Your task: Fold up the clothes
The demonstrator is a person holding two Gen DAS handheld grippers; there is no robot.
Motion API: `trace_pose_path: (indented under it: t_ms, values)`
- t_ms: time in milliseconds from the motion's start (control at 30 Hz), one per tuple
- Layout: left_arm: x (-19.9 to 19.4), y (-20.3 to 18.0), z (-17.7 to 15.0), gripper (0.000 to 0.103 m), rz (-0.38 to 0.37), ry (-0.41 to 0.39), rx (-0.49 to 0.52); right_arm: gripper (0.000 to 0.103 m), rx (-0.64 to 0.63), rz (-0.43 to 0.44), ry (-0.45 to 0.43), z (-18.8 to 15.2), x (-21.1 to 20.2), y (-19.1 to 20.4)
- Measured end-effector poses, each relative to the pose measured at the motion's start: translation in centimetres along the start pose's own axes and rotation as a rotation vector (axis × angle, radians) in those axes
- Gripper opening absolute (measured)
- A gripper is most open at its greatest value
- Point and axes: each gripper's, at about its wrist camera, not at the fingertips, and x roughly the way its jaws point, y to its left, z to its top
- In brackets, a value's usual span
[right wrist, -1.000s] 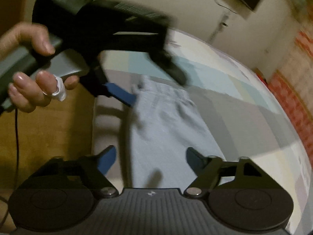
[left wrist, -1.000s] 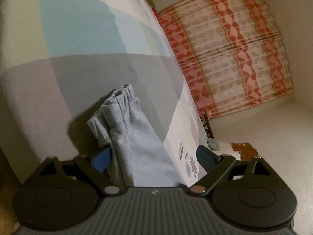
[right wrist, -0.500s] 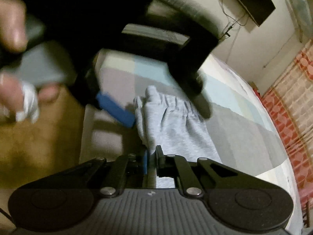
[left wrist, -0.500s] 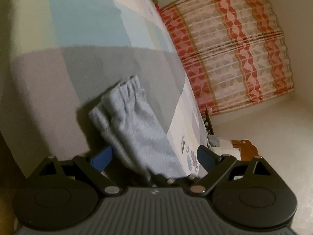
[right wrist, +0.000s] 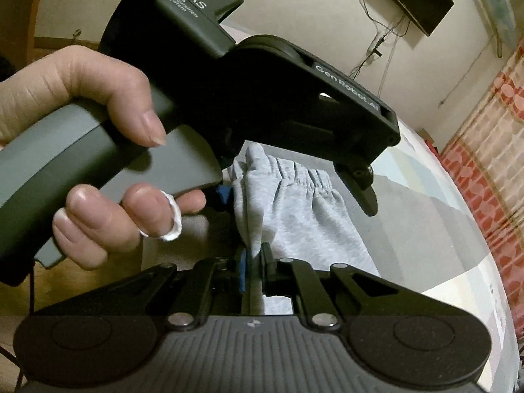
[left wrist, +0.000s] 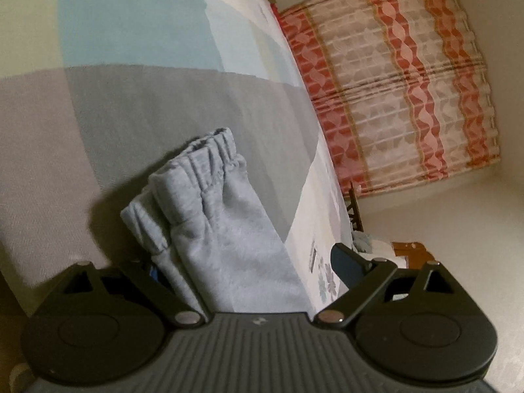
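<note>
Grey and pale-blue patchwork covers the bed [left wrist: 137,104], which fills most of what I see ahead of both sets of fingers, with the red-and-cream curtain [left wrist: 402,98] hanging beyond its far edge. On the bed, reaching forward from between my fingers, lie the light grey sweatpants [left wrist: 226,235], their gathered elastic waistband [left wrist: 213,150] at the far end, doubled over and standing slightly proud of the sheet.

My left gripper [left wrist: 249,265] is spread wide, the cloth running between its two blue pads without being pinched; half a second ago the right one was already clamped, and a second ago both were spread. My right gripper [right wrist: 252,262] is clenched on a raised ridge of the pants' fabric close in front of its fingers. From the right wrist view I see the person's hand [right wrist: 98,150] wrapped around the left gripper's handle, a white band on one finger, with the left tool hovering above the waistband.

So the change is that one side now has a hold. I judge this as gathering an edge for a fold: the right can lift or carry its pinch, while the left, straddling the cloth, looks placed to close on it next.
</note>
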Motion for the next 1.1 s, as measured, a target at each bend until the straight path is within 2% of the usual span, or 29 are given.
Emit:
trace_pose_path:
  t_ms: [67,100,133,167,267,400,467,533,633,700,767,867,933,967,1033,1100]
  values:
    - [-0.2,-0.1,-0.2,0.09,0.016,-0.01,0.016,0.013,0.021,0.014,0.0,-0.3,-0.4,0.0]
    - [-0.3,0.0,-0.4,0.085,0.028,-0.021,0.012,0.014,0.032,0.021,0.001,-0.5,-0.6,0.0]
    - [-0.4,0.1,-0.5,0.083,0.039,-0.033,0.006,0.02,0.041,0.025,0.003,-0.8,-0.7,0.0]
    - [-0.5,0.2,-0.5,0.082,0.039,-0.038,-0.002,0.025,0.05,0.028,0.005,-1.1,-0.9,0.1]
    - [-0.8,0.5,-0.6,0.081,0.043,-0.06,-0.046,0.031,0.079,0.048,0.026,-2.2,-1.2,0.3]
    - [-0.3,0.0,-0.8,0.082,0.079,-0.052,0.02,0.034,0.113,0.047,0.039,-3.0,-1.8,0.2]
    - [-0.3,-0.2,-0.8,0.078,0.098,-0.048,0.039,0.047,0.145,0.054,0.044,-3.3,-2.4,-0.3]
    - [-0.6,-0.3,-0.6,0.072,0.121,-0.047,0.027,0.051,0.182,0.062,0.041,-3.7,-3.4,-0.9]
    - [-0.7,-0.9,-0.6,0.072,0.127,-0.057,0.036,0.052,0.206,0.064,0.043,-3.6,-4.7,-0.3]
    - [-0.7,-1.2,-0.9,0.07,0.161,-0.077,0.053,0.053,0.213,0.057,0.045,-3.5,-5.0,-0.7]
    - [-0.7,-1.9,-1.3,0.071,0.155,-0.083,0.122,0.057,0.225,0.046,0.044,-3.9,-5.1,-1.4]
    - [-1.0,-1.2,-1.3,0.07,0.159,-0.084,0.121,0.057,0.263,0.034,0.039,-4.6,-6.1,-1.9]
    - [-1.2,-0.6,-1.2,0.059,0.163,-0.084,0.118,0.057,0.286,0.025,0.037,-4.6,-6.5,-2.4]
    - [-1.3,-0.4,-1.2,0.056,0.164,-0.085,0.116,0.058,0.296,0.02,0.036,-4.6,-6.7,-2.7]
    - [-1.5,0.2,-1.1,0.037,0.168,-0.085,0.113,0.06,0.317,0.016,0.03,-4.7,-6.5,-3.3]
    - [-1.7,0.7,-1.1,0.02,0.171,-0.086,0.109,0.068,0.365,0.022,0.025,-5.1,-6.5,-3.9]
